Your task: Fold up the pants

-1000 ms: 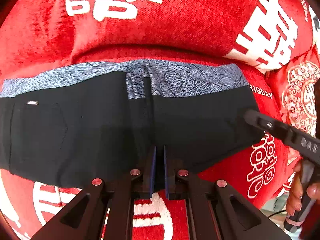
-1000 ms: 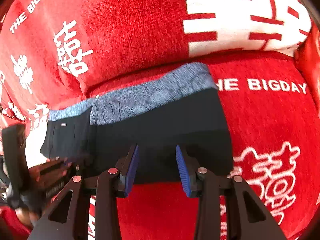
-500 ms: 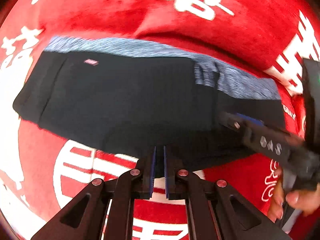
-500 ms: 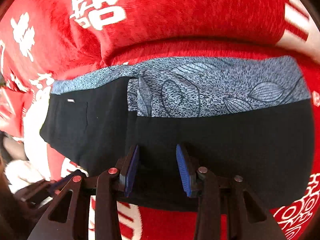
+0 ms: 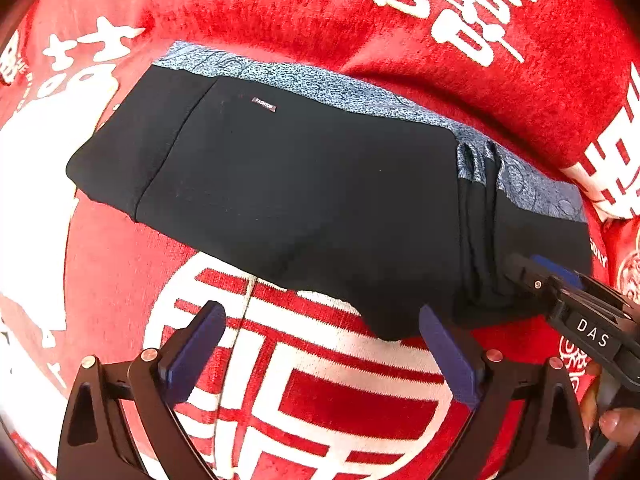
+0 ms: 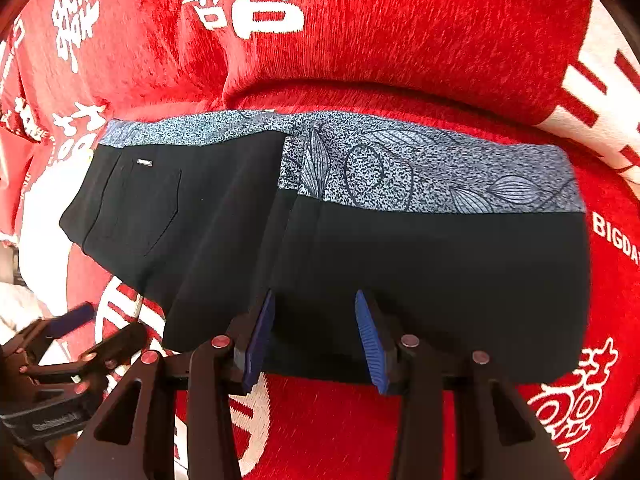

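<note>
Black pants (image 5: pixel 304 196) with grey leaf-print band (image 6: pixel 420 172); red blanket (image 5: pixel 280 12), white characters.

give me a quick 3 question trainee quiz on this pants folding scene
1. True or false: the left gripper is clamped on the pants.
2. Which colour is the cloth under the pants? A) red B) green C) grey
3. Fill in: the right gripper has its open jaws at the pants' ____ edge.

Key: 1 false, it is open and off the fabric. 2 A. 3 near.
</note>
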